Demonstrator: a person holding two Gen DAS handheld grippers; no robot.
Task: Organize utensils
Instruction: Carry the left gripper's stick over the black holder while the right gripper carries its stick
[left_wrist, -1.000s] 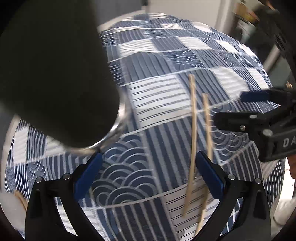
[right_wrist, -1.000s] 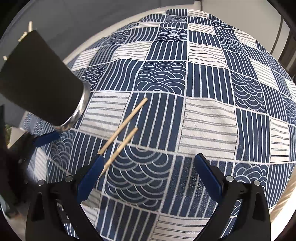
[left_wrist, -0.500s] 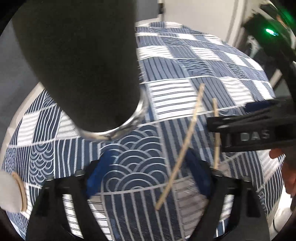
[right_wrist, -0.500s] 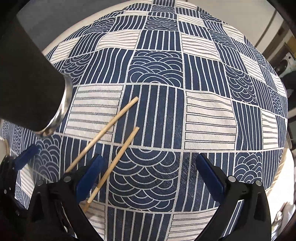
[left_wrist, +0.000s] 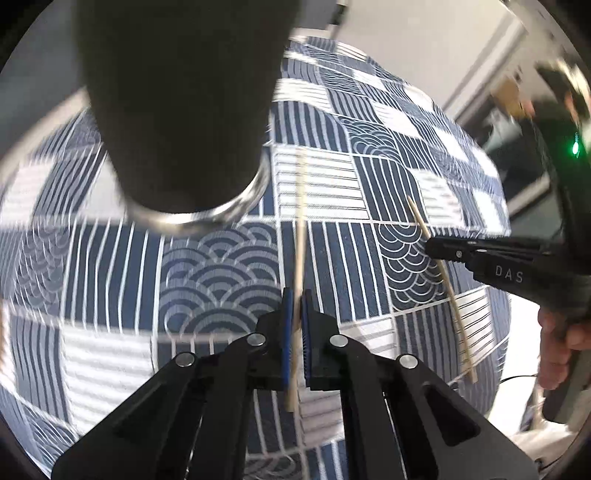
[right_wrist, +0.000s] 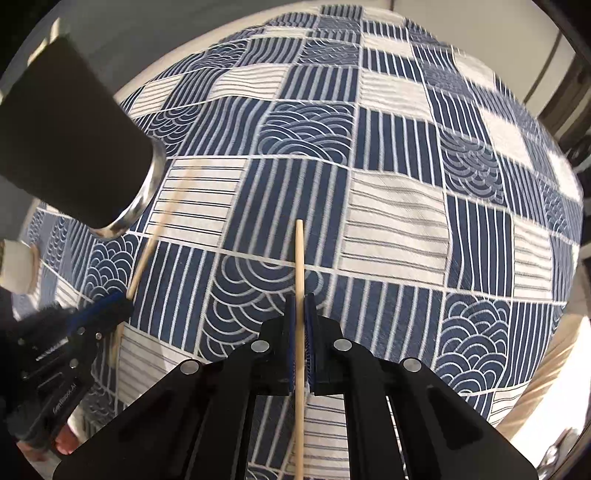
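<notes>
Now both grippers have a chopstick apiece: the left gripper (left_wrist: 296, 325) is clamped on one chopstick (left_wrist: 300, 236), pads pressed to it w/ its tip reaching toward the dark cup (left_wrist: 177, 103), while the right gripper (right_wrist: 300, 332) is clamped on the other chopstick (right_wrist: 299, 266), which runs straight out between its pads over the checked cloth (right_wrist: 399, 229) on the worktop. Left view is blurred, so whether that stick has cleared the cloth can't be told. Step in hand looks like the pick-up, just done on both sides. Cup stands upright near the left stick, its steel-rimmed base on the cloth. Next move prob. calls for lifting each stick, tipping it upright and dropping it into the cup's mouth, one at a time so the grippers don't collide.
</notes>
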